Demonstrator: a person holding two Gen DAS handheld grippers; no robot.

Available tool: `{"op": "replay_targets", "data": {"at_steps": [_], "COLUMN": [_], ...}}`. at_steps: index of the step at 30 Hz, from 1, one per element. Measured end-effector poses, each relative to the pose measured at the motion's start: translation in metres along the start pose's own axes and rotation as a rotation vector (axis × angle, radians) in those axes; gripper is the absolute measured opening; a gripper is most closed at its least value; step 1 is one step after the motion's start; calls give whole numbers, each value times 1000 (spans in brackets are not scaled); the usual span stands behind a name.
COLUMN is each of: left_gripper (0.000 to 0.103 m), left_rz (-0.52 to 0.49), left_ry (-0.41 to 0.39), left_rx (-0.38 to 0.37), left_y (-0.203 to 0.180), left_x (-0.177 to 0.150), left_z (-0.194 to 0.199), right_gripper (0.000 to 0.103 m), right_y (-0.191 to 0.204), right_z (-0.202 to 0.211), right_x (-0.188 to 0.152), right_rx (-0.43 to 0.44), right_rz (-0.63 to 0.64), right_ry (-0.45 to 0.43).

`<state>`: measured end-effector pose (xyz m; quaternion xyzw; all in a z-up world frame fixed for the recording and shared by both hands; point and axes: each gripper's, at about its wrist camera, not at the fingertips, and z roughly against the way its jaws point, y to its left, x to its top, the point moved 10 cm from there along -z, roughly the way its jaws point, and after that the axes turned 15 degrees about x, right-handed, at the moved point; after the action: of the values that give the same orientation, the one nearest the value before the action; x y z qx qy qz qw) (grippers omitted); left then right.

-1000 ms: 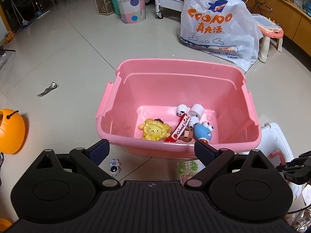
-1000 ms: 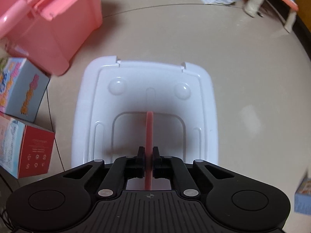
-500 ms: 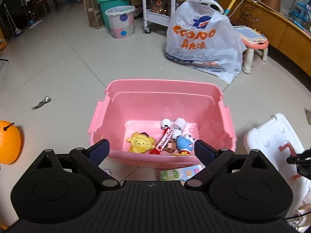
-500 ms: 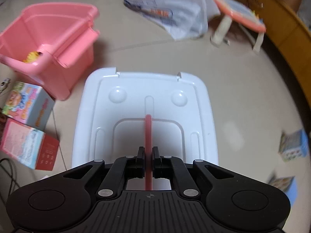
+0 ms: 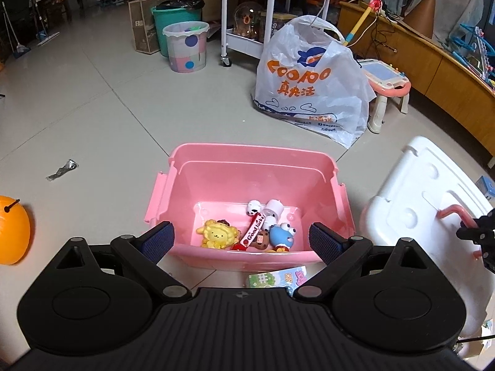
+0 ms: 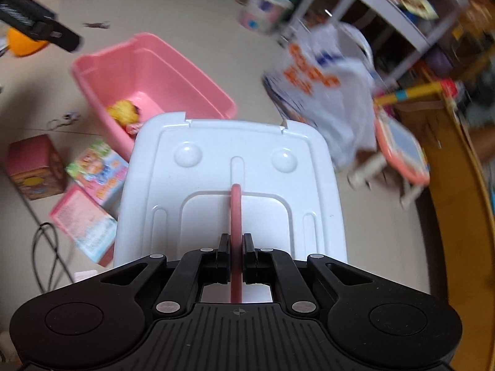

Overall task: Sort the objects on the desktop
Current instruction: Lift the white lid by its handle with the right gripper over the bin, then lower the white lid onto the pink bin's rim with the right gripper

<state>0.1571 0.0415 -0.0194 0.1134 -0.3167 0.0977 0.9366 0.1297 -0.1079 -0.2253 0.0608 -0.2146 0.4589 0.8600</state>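
A pink storage bin (image 5: pixel 247 167) stands open on the floor with several small toys (image 5: pixel 247 232) in it; it also shows in the right wrist view (image 6: pixel 148 71). My right gripper (image 6: pixel 236 247) is shut on the pink handle (image 6: pixel 235 204) of the white lid (image 6: pixel 232 167) and holds the lid up off the floor, to the right of the bin. The lid (image 5: pixel 423 204) and the right gripper (image 5: pixel 478 232) show at the right in the left wrist view. My left gripper (image 5: pixel 241 241) is open and empty, above the bin's near side.
Toy boxes (image 6: pixel 99 170) lie on the floor near the bin, one of them (image 5: pixel 277 278) under my left gripper. An orange ball (image 5: pixel 12 228) lies at the left. A white shopping bag (image 5: pixel 312 80), a small pink stool (image 5: pixel 386 83) and a dotted bin (image 5: pixel 185 46) stand behind.
My right gripper has lifted the lid higher and tilted it up towards the bin. My left gripper has risen and drawn back, so the bin looks smaller.
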Motion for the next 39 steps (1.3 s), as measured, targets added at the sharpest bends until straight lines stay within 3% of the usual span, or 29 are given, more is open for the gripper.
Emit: {"op": "replay_targets", "data": {"at_steps": [13, 19, 24, 32, 39], "left_gripper": [96, 96, 96, 96, 96], "left_rz": [84, 88, 160, 254, 293], "left_ry": [37, 43, 53, 88, 111], "left_rx": [17, 9, -4, -13, 16], "left_y": [47, 60, 76, 90, 100], "left_x": [-2, 0, 1, 0, -5], "left_z": [-14, -30, -42, -64, -79], "right_gripper": [5, 5, 5, 6, 6], "right_y": [73, 94, 114, 106, 98], "right_z": [-60, -67, -85, -82, -109], "right_x": [92, 132, 153, 182, 203], "right_rx": [67, 94, 124, 155, 164], "right_rz": [308, 449, 546, 599, 618], "right_ry": [23, 46, 56, 93, 110]}}
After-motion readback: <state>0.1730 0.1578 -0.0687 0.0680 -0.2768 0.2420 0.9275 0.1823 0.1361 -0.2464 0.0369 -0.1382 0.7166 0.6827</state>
